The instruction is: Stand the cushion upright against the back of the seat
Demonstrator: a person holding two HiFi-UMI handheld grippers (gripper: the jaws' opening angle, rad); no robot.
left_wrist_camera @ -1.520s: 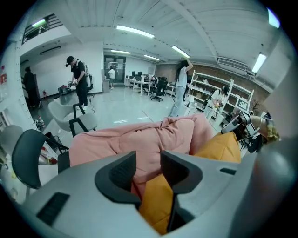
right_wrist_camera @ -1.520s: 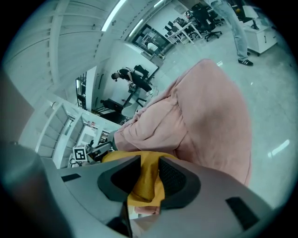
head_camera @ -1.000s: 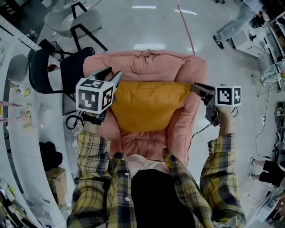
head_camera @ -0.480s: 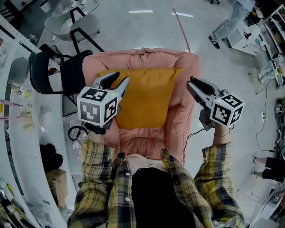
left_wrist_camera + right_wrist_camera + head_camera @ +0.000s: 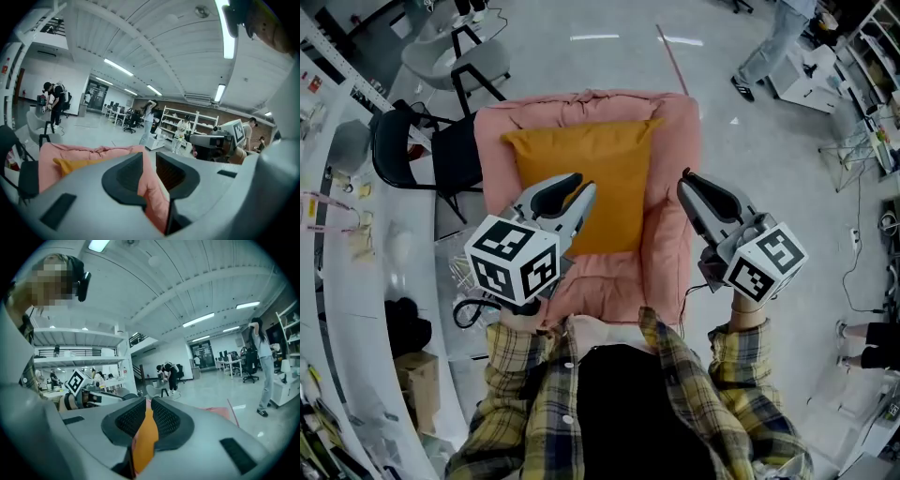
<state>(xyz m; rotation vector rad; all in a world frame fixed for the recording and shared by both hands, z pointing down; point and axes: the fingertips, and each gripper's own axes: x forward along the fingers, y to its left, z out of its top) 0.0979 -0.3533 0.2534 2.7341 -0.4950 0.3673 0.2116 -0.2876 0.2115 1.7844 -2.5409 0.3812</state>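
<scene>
Both tongs were empty when I checked: left gripper and right gripper. The left jaws had just been closing and stood a narrow slit apart. Through that slit, in the left gripper view, I saw only the pink armchair behind, with nothing on the pads. The right jaws had also just been closing, to a tighter gap, and the ribbed pads pressed on nothing. The orange strip in that gap was the cushion in the background, well apart from the tips.

In the head view both grippers hung in the air over the front of the armchair. The left one was above the cushion's lower left part and the right one above the right armrest. The marker cubes sat nearest the plaid sleeves.

The cushion sat in the armchair with its top edge and both upper corners against the backrest and its bottom edge down on the seat pad. I read it as leaning upright on the back, roughly centred between the armrests. Bare pink seat pad showed below it.

A black office chair stood just beside the armchair's left side. A grey chair stood farther off, and a white bench ran along the left edge.
</scene>
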